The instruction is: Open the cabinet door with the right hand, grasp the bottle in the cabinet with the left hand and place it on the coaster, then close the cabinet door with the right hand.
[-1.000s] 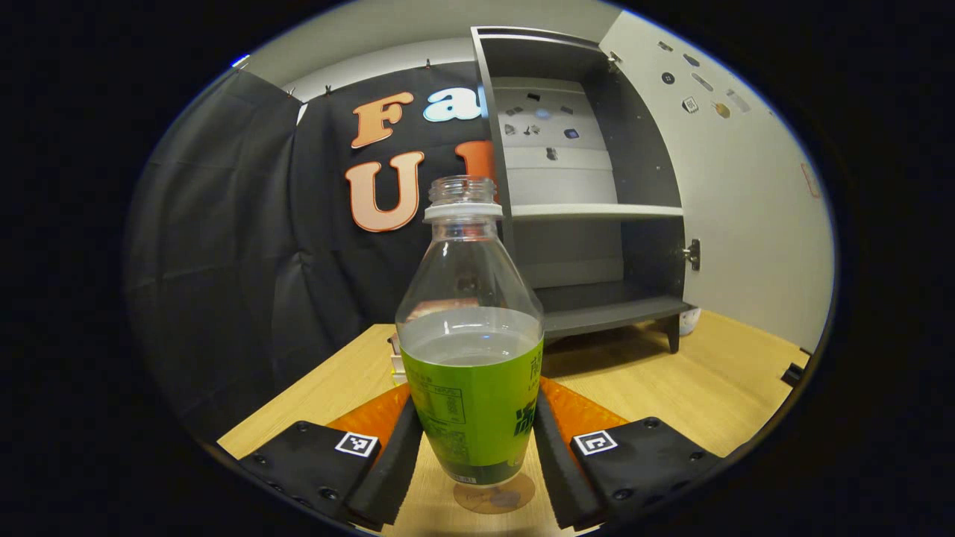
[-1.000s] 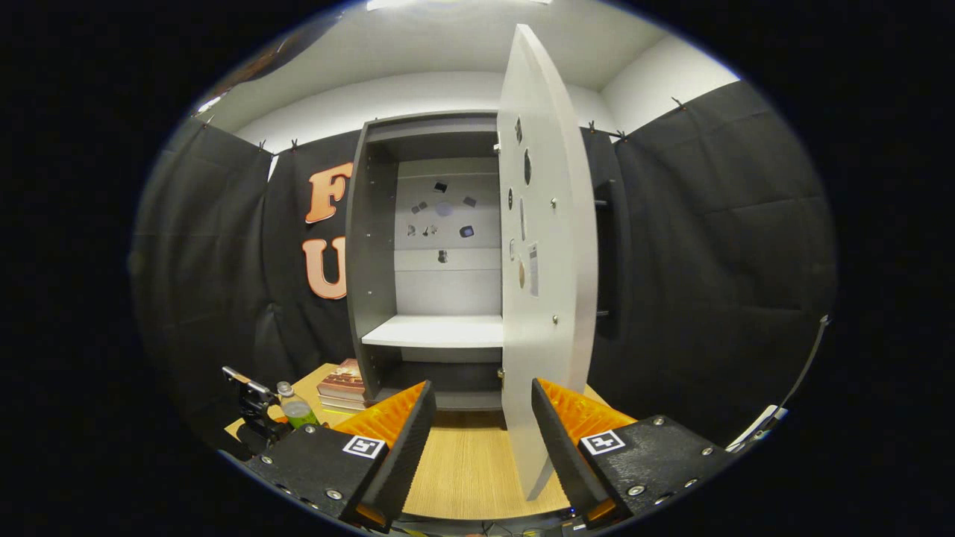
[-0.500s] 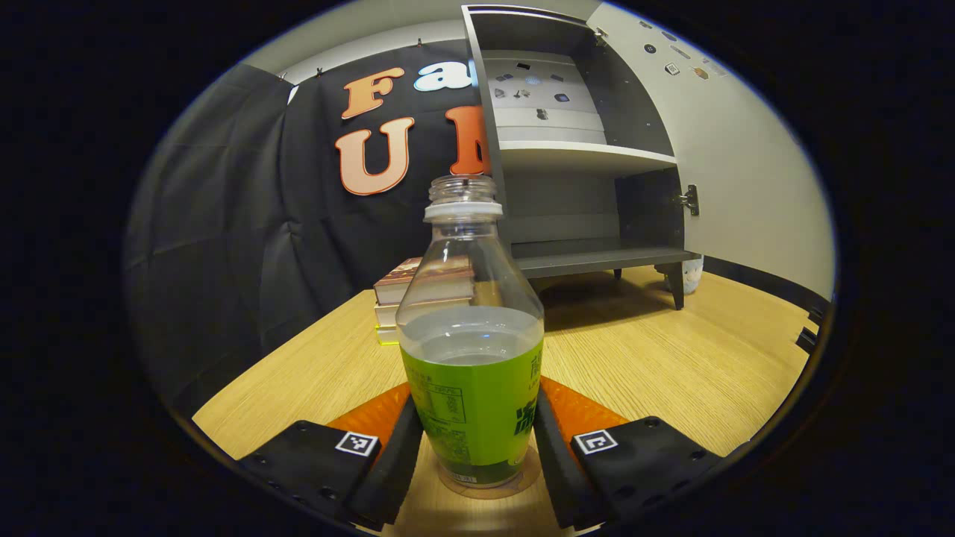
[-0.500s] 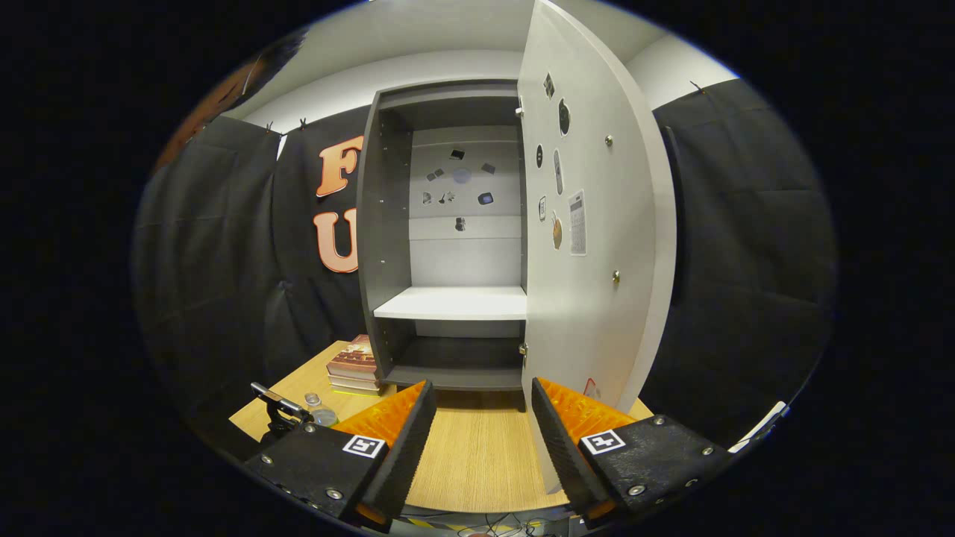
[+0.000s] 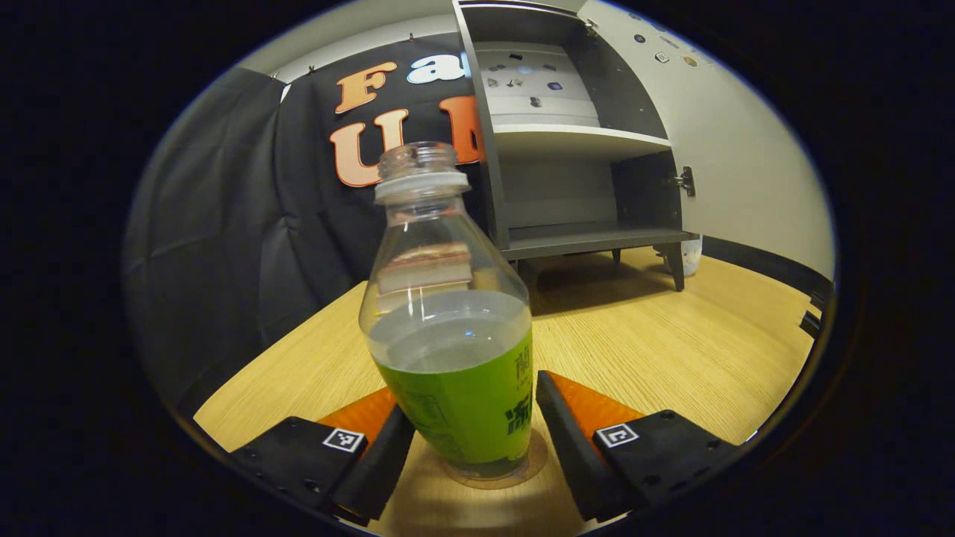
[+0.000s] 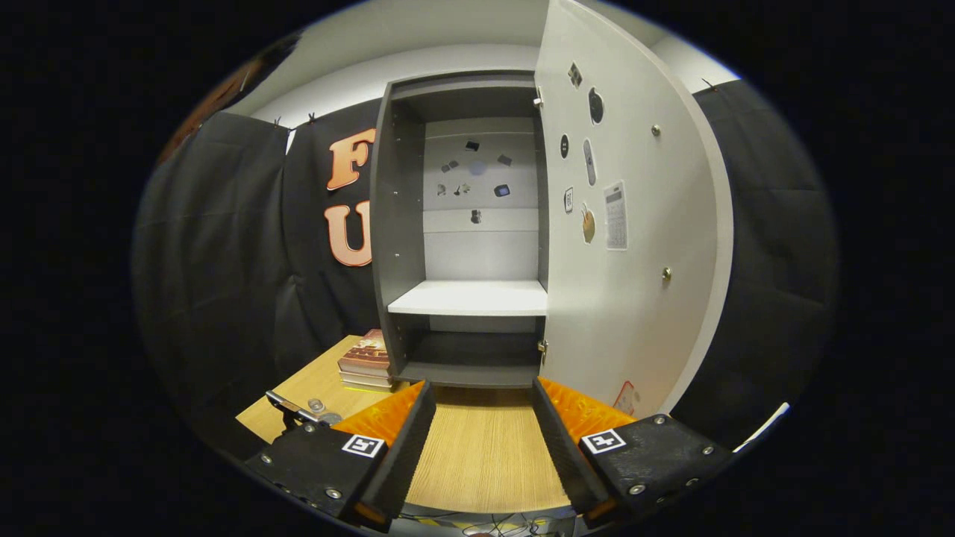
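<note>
The bottle [image 5: 448,350] leans on what looks like the coaster [image 5: 496,473] on the bench [image 5: 671,350], between the parted fingers of the left claw [image 5: 474,447], so steady it upright before withdrawing; the right claw [image 6: 477,440], apart and empty, faces the open cabinet door [image 6: 634,246].

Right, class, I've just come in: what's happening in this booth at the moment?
The left gripper has its fingers either side of a part-filled bottle standing on the coaster on the wooden table. A gap shows at the right finger, so the grip looks released. The right gripper is open and holds nothing, facing the cabinet, whose door is open.
</note>
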A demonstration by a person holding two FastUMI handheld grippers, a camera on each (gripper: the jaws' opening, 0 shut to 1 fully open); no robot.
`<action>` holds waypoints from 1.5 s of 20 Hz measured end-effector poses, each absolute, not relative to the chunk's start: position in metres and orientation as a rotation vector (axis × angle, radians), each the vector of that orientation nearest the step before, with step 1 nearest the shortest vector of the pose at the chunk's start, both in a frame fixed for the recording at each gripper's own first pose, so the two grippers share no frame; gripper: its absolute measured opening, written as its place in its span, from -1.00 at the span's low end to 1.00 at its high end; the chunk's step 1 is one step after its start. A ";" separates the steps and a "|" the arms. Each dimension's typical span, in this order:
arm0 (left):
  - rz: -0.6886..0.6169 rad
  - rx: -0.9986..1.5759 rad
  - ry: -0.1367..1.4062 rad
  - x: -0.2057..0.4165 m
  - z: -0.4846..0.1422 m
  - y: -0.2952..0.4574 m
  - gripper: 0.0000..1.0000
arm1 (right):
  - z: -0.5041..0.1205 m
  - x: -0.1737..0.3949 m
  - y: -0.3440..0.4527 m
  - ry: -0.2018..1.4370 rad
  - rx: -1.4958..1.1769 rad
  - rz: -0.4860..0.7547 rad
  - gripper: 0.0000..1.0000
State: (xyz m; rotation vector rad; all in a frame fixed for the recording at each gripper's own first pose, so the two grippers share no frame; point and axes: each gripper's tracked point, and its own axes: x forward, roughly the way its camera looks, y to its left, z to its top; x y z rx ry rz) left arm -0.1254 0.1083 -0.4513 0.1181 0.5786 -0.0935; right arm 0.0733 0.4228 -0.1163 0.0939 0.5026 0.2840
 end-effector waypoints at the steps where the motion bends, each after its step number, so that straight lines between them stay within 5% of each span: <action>1: -0.097 0.118 0.572 -0.124 -0.445 0.107 0.95 | -0.114 0.071 0.424 0.496 0.097 0.287 0.63; 17: -0.051 0.110 0.517 -0.098 -0.331 0.104 0.95 | -0.057 0.033 0.312 0.369 0.155 0.064 0.63; 30: -0.047 0.125 0.477 -0.089 -0.249 0.067 1.00 | -0.060 0.105 0.222 0.313 0.274 0.015 0.62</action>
